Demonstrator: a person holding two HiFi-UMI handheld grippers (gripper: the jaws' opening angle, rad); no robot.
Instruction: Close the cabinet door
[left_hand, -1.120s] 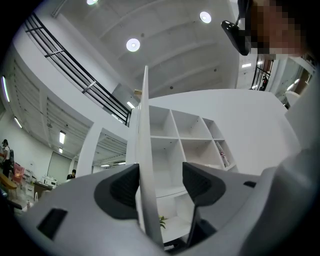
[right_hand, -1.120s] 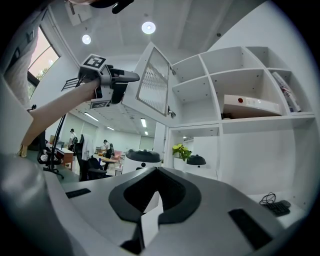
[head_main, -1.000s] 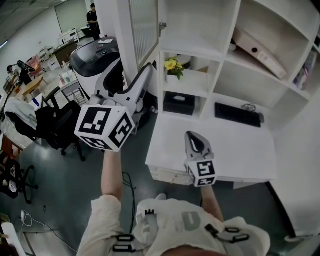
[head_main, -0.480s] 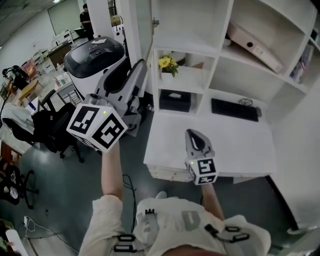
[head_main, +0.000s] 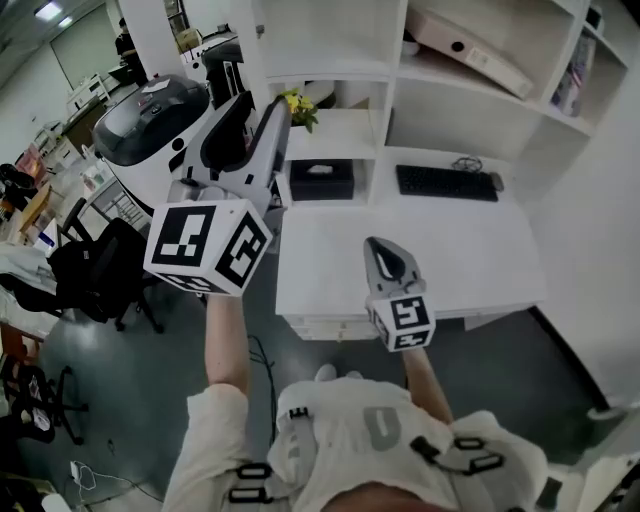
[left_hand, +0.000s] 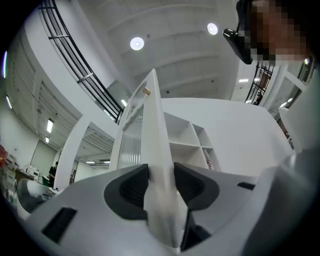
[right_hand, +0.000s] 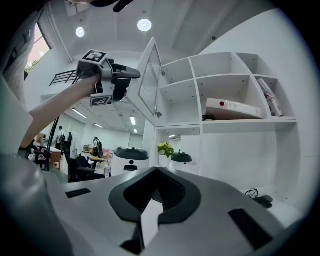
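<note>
The white cabinet door (left_hand: 152, 130), with a ribbed glass panel and a small knob, stands swung out from the upper shelf unit (right_hand: 200, 95). In the right gripper view the door (right_hand: 149, 80) hangs at an angle to the unit. My left gripper (left_hand: 159, 182) is raised, with the door's free edge between its pads, both of which touch it; the jaws are opening slightly. In the head view the left gripper (head_main: 262, 108) points up towards the shelves. My right gripper (head_main: 383, 250) hovers over the desk, shut and empty; in its own view the right gripper (right_hand: 156, 172) points at the shelves.
A white desk (head_main: 330, 260) carries a keyboard (head_main: 446, 183). The shelves hold a black box (head_main: 320, 180), yellow flowers (head_main: 298, 103) and a binder (head_main: 470, 50). To the left stand a domed white and grey machine (head_main: 150, 115) and an office chair (head_main: 95, 270).
The left jaws have narrowed from wide open onto the door's edge, and the gripper has shifted sideways with it. The right gripper has drifted a little over the desk.
</note>
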